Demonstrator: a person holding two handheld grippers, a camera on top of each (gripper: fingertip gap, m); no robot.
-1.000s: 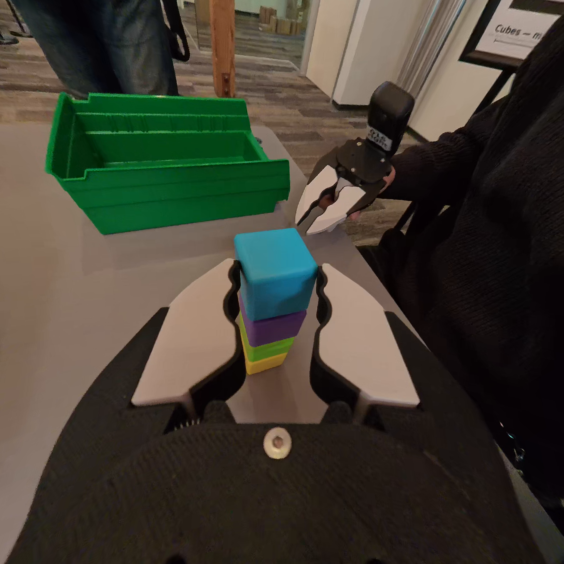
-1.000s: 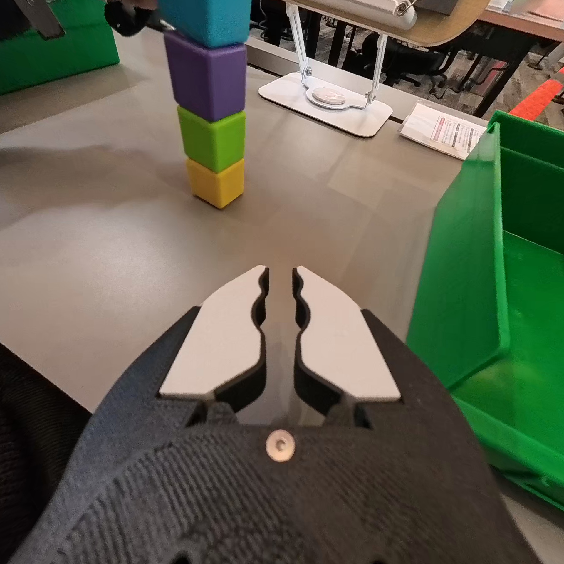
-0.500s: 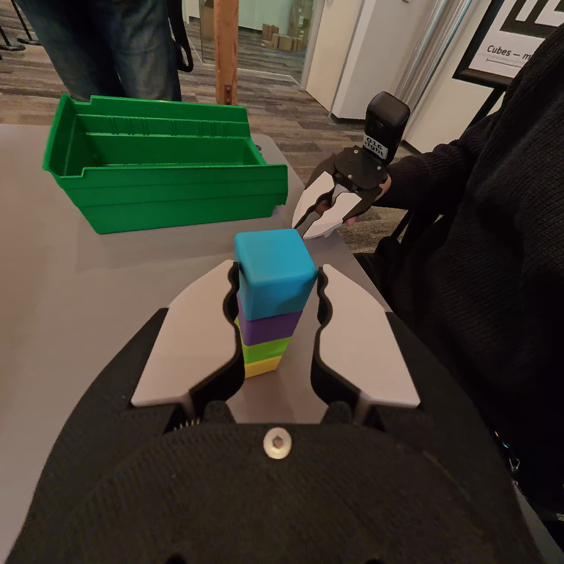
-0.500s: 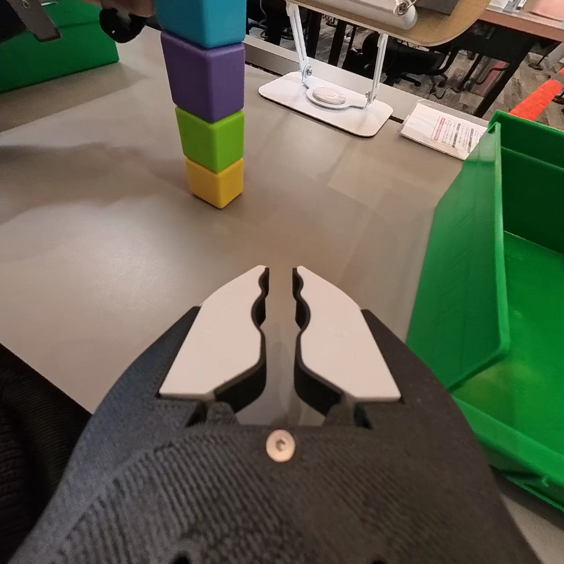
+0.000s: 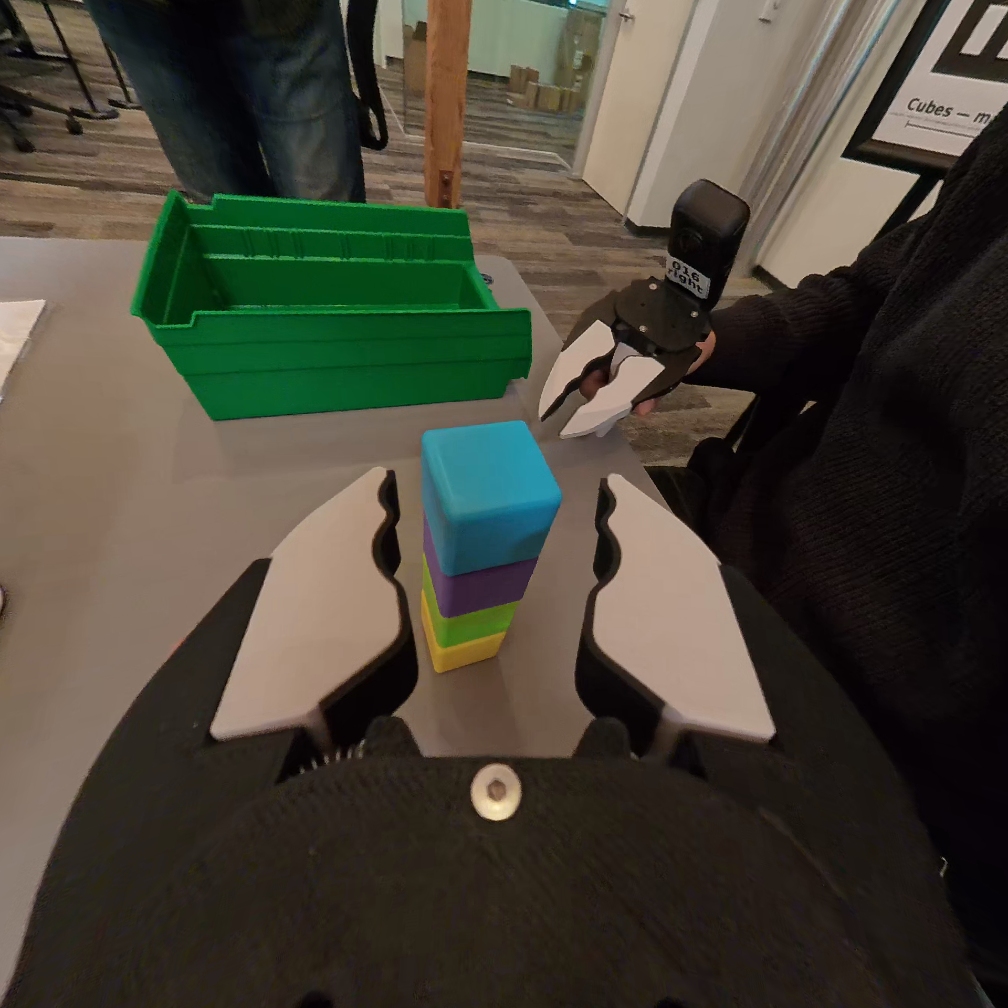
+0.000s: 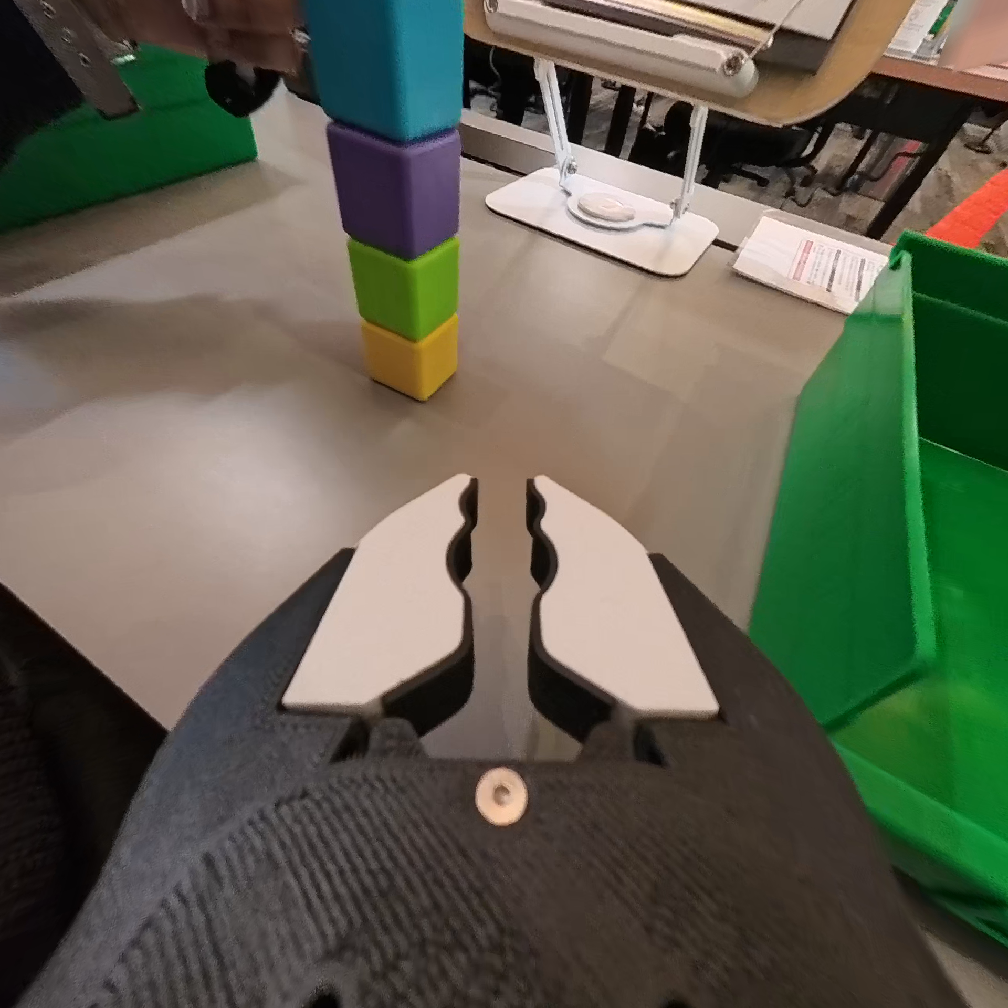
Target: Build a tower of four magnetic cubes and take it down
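Observation:
A stack of cubes stands on the grey table (image 5: 109,518): yellow (image 5: 463,657) at the bottom, then green (image 5: 474,624), purple (image 5: 480,589) and a blue cube (image 5: 485,523) on top. My left gripper (image 5: 497,475) is open, its fingers on either side of the blue cube with a gap on each side. My right gripper (image 6: 502,483) is shut and empty, low over the table in front of the stack. It also shows in the left wrist view (image 5: 562,425), beyond the stack. The right wrist view shows the blue (image 6: 390,60), purple (image 6: 398,191), green (image 6: 406,289) and yellow (image 6: 412,354) cubes.
A green bin (image 5: 327,349) stands behind the stack, close on the right in the right wrist view (image 6: 851,491). Another green bin (image 6: 109,158) is at far left. A white stand (image 6: 600,218) and a paper (image 6: 807,273) lie beyond. A person in jeans (image 5: 234,98) stands past the table. Across from one pair of fingers to the other is roughly 20 centimetres.
My left gripper has opened and let go of the blue cube, which now rests on the purple one. The right gripper has barely moved.

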